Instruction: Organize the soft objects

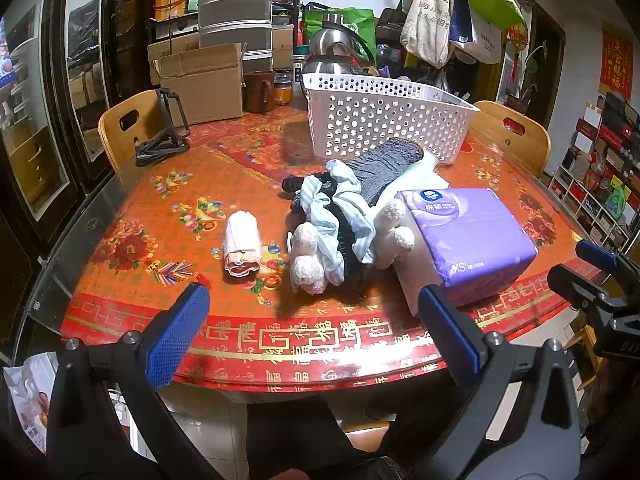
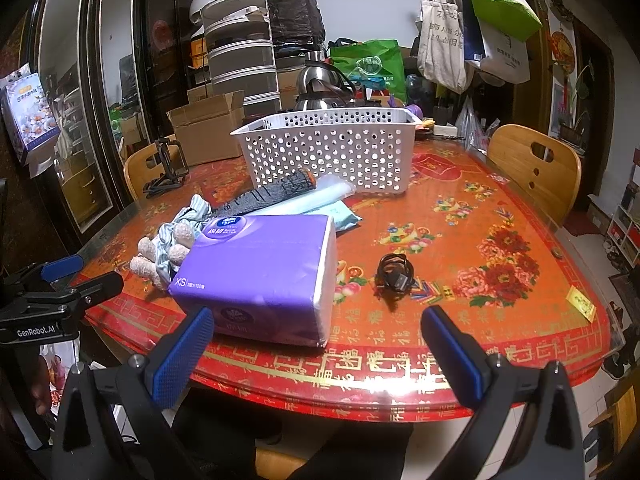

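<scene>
A round table covered in a glossy red and orange cloth with flowers and gold characters fills both views. Behind it the room is crowded: wooden chairs at the far sides, a cardboard box, stacked grey drawers, a steel kettle, and tote bags hanging on the wall.

A white perforated basket stands at the far middle of the table. In front of it lies a heap of soft things: a dark grey knitted sock, a pale blue striped cloth and a cream plush toy, all touching one another. A purple tissue pack sits just right of the heap, and a rolled pink cloth lies apart on its left. A coiled black cable rests alone to the right of the pack.

The left gripper hangs at the near table edge, its blue pads spread wide and holding nothing. The right gripper is likewise spread wide and empty, its left pad close to the tissue pack's near corner
</scene>
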Available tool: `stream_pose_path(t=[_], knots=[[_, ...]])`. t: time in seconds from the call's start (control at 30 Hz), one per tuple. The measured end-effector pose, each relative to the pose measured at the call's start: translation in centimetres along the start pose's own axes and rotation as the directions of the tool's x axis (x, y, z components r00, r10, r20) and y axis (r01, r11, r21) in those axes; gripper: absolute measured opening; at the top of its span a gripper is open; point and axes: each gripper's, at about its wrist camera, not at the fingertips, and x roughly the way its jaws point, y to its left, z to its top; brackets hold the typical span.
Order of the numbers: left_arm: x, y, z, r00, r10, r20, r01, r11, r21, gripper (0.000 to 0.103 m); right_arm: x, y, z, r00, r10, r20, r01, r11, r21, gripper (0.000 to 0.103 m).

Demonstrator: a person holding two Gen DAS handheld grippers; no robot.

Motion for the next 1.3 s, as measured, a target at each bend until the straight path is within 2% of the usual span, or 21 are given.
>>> stream_pose_path(t=[1.3], knots=[[0.04,-0.05,0.05,1.0,0.001,-0.001,-0.001,1.0,0.001,0.103,0.12,0.2,0.04,1.0,0.008,-0.006,-0.008,1.0,-0.002,0.103]])
